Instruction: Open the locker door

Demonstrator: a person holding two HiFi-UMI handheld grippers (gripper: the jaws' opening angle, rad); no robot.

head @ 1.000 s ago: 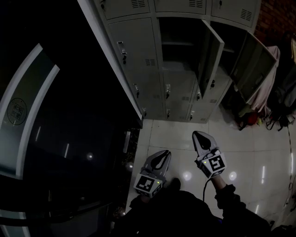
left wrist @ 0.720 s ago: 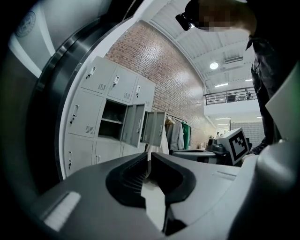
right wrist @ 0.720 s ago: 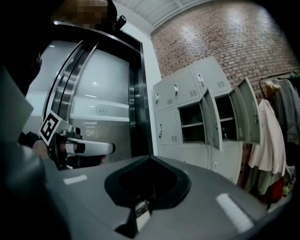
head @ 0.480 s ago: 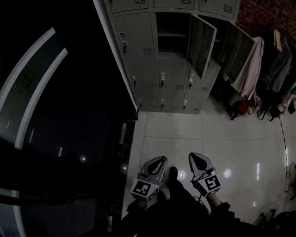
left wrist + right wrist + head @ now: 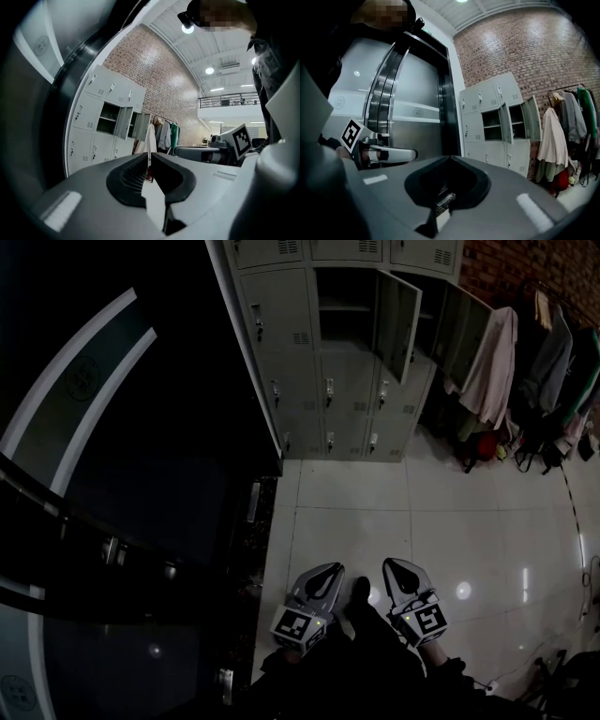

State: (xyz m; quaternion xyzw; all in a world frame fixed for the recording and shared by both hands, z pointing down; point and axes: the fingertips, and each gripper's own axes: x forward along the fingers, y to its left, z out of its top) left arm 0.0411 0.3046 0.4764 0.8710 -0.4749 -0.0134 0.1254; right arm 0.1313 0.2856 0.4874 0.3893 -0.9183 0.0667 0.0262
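Observation:
A grey locker bank [image 5: 328, 362] stands far ahead against the wall. One middle door [image 5: 397, 313] hangs open on an empty shelf compartment, and a second door [image 5: 459, 329] to its right is open too. Low in the head view, close to the person's body, my left gripper [image 5: 325, 571] and right gripper [image 5: 392, 566] point at the lockers, both shut and empty. The left gripper view has its jaws [image 5: 149, 155] closed, with the lockers [image 5: 101, 122] small in the distance. From the right gripper [image 5: 450, 158] the open doors [image 5: 505, 123] also look far away.
A dark curved glass-and-steel wall [image 5: 112, 474] fills the left side. On the right, a rack of hanging clothes [image 5: 492, 352] stands before a brick wall [image 5: 525, 263], with bags [image 5: 487, 446] on the floor under it. Glossy white tiles [image 5: 375, 512] stretch between me and the lockers.
The view has pulled back, so the lockers look smaller and farther. My right gripper came down beside the left, and both now sit lower, close to the body.

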